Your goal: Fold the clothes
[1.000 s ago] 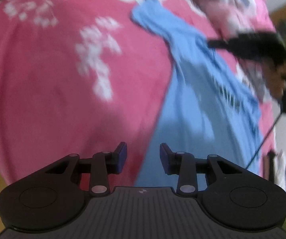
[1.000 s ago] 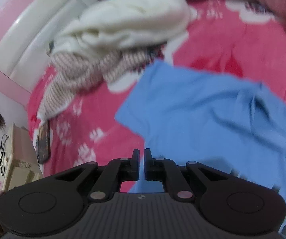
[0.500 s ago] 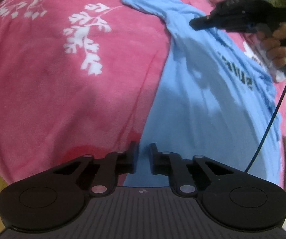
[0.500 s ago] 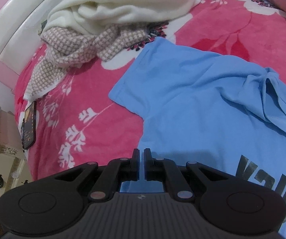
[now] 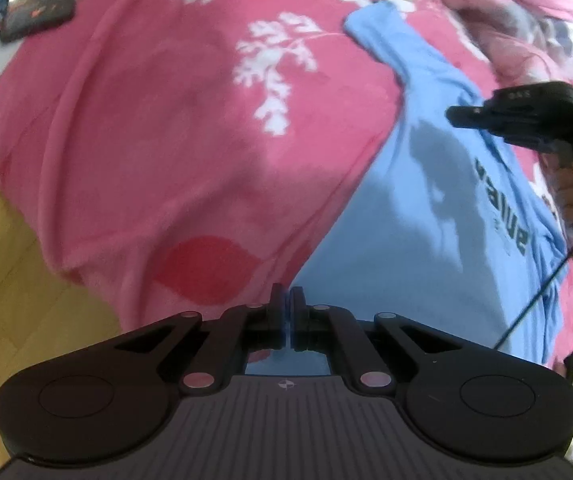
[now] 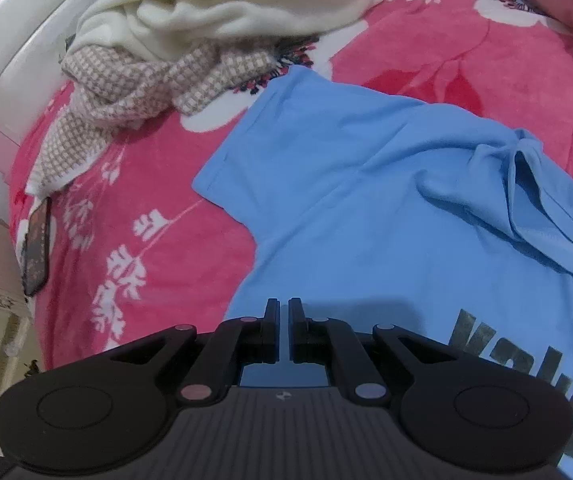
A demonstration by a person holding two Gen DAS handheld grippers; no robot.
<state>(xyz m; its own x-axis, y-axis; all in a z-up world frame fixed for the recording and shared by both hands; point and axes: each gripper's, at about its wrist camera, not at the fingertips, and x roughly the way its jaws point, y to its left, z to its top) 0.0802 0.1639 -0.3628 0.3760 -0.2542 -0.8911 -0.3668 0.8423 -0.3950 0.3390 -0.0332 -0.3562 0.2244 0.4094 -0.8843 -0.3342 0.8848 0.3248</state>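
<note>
Your blue T-shirt (image 6: 366, 208) lies spread on pink floral fleece blanket (image 5: 146, 140), dark lettering on chest, far sleeve bunched into folds. Your left gripper (image 5: 287, 300) clenched on shirt's lower edge. Your right gripper (image 6: 284, 308) clenched above shirt; whether cloth is caught, cannot tell.

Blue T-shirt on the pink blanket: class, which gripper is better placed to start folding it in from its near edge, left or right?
Probably the left. The left gripper sits shut right at the blue T-shirt edge, where shirt meets blanket. The right gripper, also shut, hangs over the shirt's middle.
</note>
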